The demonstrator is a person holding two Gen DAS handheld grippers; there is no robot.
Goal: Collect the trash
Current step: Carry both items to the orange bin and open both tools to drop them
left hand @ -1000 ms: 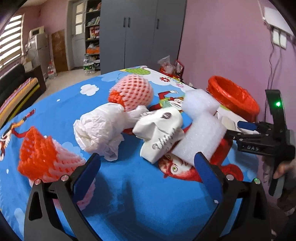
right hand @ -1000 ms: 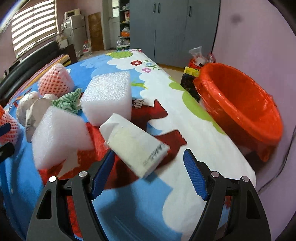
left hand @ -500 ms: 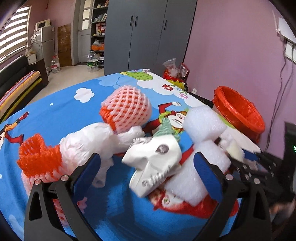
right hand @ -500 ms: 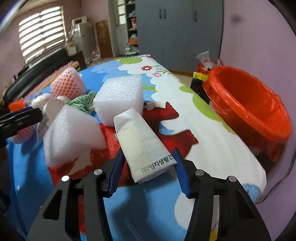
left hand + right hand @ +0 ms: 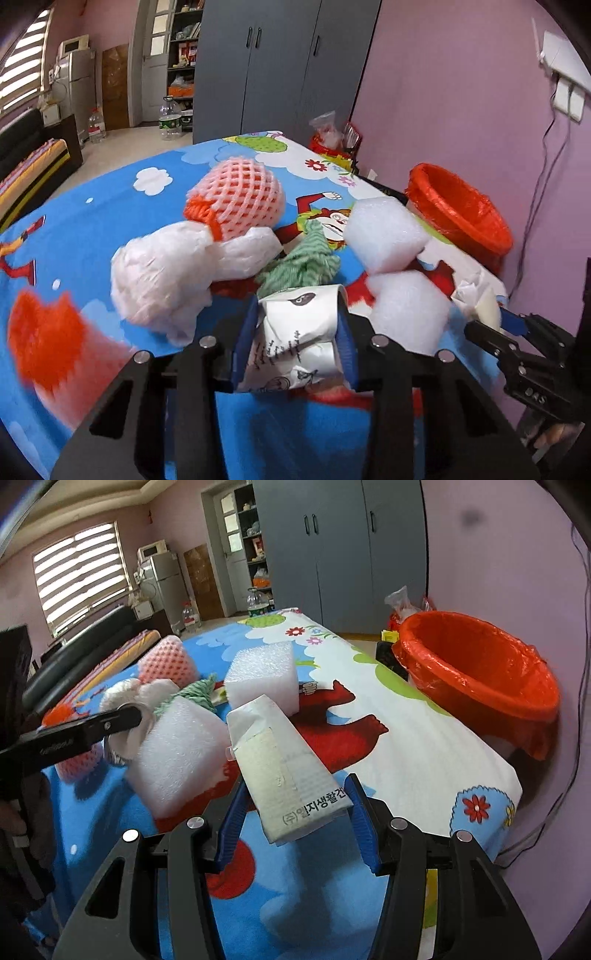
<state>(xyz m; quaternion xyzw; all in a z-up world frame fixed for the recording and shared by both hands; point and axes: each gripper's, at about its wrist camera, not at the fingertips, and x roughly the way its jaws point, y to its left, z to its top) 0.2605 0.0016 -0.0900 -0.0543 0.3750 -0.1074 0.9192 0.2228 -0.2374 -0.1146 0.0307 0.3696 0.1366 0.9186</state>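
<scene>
The left gripper (image 5: 295,339) is closing its fingers on a crumpled white carton (image 5: 299,343), which sits between them, pads pressing its sides. The right gripper (image 5: 295,812) grips a flattened white carton (image 5: 284,764), lifted off the table (image 5: 424,738), near the orange-lined bin (image 5: 480,672).

Each view sits just behind its own gripper's fingers, angled down across the table (image 5: 110,221) toward the grey wardrobe (image 5: 280,62) at 12 o'clock. The left wrist view stands close over the trash pile, bin (image 5: 458,214) at 2 o'clock. The right wrist view stands nearer the bin (image 5: 480,668), at 1 o'clock. Both share the foam blocks (image 5: 262,675), the bin and the wardrobe.
</scene>
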